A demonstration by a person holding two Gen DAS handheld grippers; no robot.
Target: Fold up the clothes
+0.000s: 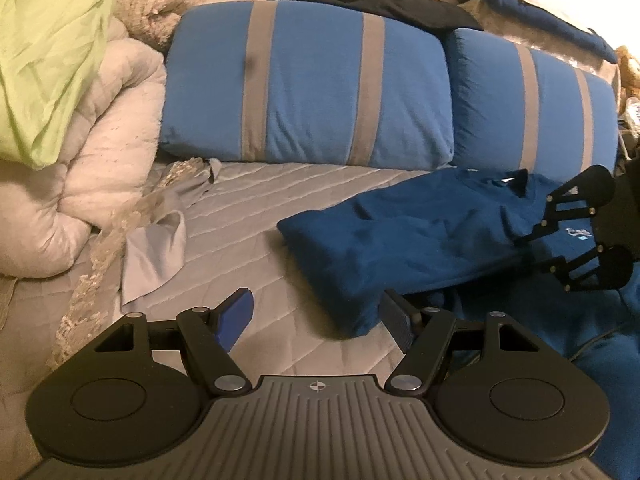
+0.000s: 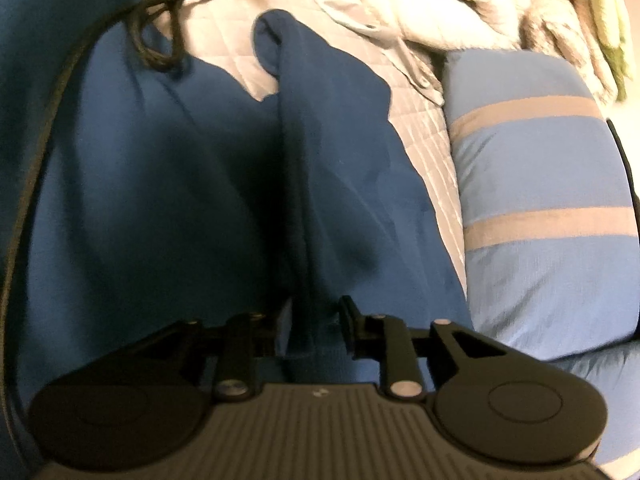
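Two grippers work a dark blue shirt [image 1: 420,236] lying on the grey quilted bed [image 1: 256,216]: the right gripper [image 2: 316,320] has its jaws clenched on a bunched fold of the fabric, while the left gripper [image 1: 316,316] hovers with jaws spread wide and empty, just beside the shirt's near corner. Farther off, two blue pillows with grey stripes [image 1: 308,92] line the far side, and a white comforter [image 1: 80,184] is heaped at the left.

- Ahead of your left gripper [image 1: 316,316] the grey quilt [image 1: 256,216] lies bare.
- Pillows [image 1: 308,92] wall off the far side.
- A shirt [image 1: 404,236] blocks your right; a duvet [image 1: 92,168] blocks your left.
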